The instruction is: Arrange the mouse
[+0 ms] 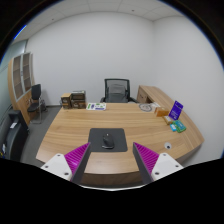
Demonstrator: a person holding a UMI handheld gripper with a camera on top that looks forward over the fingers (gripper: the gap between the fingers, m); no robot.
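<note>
Just ahead of the claw (112,160), between its two fingers and a little past their tips, a dark mouse (107,142) sits on a black mouse pad (108,138). The pad lies near the front edge of a big wooden desk (70,125), so the mouse is easy to reach from this side. The claw is spread wide and holds nothing. Its pink pads (76,156) face each other with a big gap, wide enough to fit around the mouse. It hangs back from the desk, well apart from the mouse, so I think the reach has not started.

Beyond the mouse, across the desk, a black office chair (118,90) waits. Off past the right finger stands a small purple thing (176,110); I cannot tell what it is.
</note>
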